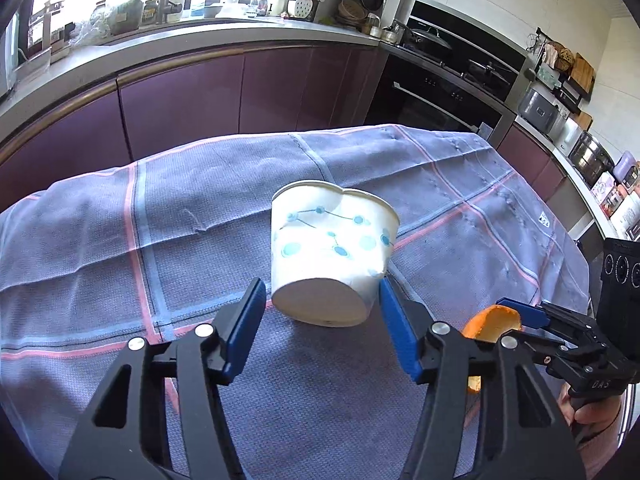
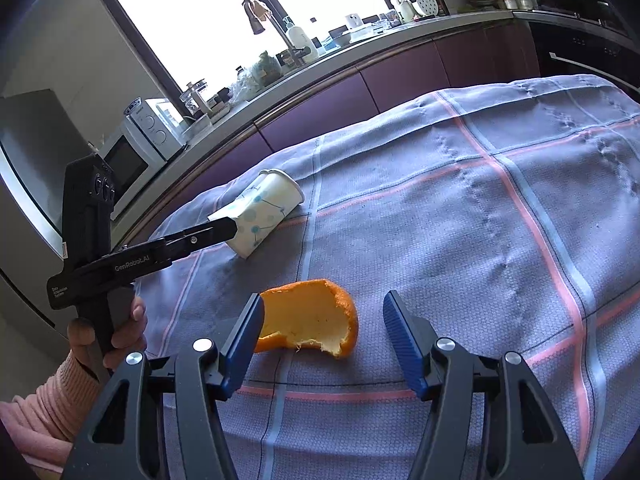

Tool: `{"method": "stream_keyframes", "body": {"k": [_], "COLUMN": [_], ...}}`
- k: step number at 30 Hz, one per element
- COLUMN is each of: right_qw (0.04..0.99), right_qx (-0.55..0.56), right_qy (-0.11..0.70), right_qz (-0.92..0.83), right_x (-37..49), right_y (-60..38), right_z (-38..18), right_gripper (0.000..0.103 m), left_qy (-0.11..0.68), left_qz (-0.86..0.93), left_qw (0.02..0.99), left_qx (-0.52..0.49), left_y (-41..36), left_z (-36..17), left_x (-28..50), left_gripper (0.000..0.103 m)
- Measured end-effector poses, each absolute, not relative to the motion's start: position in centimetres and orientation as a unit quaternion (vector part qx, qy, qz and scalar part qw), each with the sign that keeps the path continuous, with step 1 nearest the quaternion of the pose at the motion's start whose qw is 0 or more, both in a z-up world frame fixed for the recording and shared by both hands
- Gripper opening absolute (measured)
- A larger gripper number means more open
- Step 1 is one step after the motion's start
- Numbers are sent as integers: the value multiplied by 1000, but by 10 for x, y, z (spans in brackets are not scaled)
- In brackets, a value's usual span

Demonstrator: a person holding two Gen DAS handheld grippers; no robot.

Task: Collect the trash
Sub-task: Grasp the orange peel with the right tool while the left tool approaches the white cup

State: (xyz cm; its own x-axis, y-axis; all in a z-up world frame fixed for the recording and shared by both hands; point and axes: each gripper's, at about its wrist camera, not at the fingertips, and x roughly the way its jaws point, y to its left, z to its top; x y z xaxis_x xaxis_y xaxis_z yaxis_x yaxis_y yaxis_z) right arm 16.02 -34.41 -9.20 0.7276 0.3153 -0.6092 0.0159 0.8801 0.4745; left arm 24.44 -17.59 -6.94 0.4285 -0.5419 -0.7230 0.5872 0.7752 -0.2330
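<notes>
A crushed white paper cup [image 1: 334,258] printed with blue dots lies on its side on the desk [image 1: 120,240], which is covered by a grey-blue checked cloth with pink stripes. The cup's flat base faces the left wrist camera and its dented rim points away toward the kitchen cabinets. The left gripper [image 1: 322,300] sits right at that base, its blue pads partly parted on either side of it: the right-hand pad touches the cup's lower edge, while the left-hand pad stands just clear of the wall with a sliver of cloth showing between. In the right wrist view the same gripper [image 2: 234,222] reaches in from the left, and one finger overlaps the cup [image 2: 262,212]; from that angle it is hard to say whether the cup is truly pinched, but nothing looks clamped. Nearer the person, a curved piece of orange peel [image 2: 310,320] rests on the cloth, hollow side up. The right gripper [image 2: 322,316] straddles it at a middling width: the left-hand pad lies just against the peel's edge, the right-hand pad well apart from it, so the peel is not gripped. From the left wrist camera the peel [image 1: 492,320] shows just behind that gripper [image 1: 516,314]. A hand [image 2: 106,332] in a pink sleeve holds the left tool's handle.
</notes>
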Motion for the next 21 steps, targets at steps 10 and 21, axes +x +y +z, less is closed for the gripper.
{"method": "stream_keyframes", "body": {"k": [10, 21], "right_qw": [898, 902], "right_qx": [230, 231], "right_qy": [364, 353], "right_qz": [94, 98], "right_x": [160, 156], "right_y": [-340, -338], "right_z": [-93, -89], "right_gripper": [31, 11], "left_qy": [400, 361], "left_qz": [-329, -323], "left_qw": [855, 874], "left_qx": [32, 50], "left_y": [-167, -136], "left_z": [-61, -38], "left_x": [232, 193], "left_gripper": [56, 55]}}
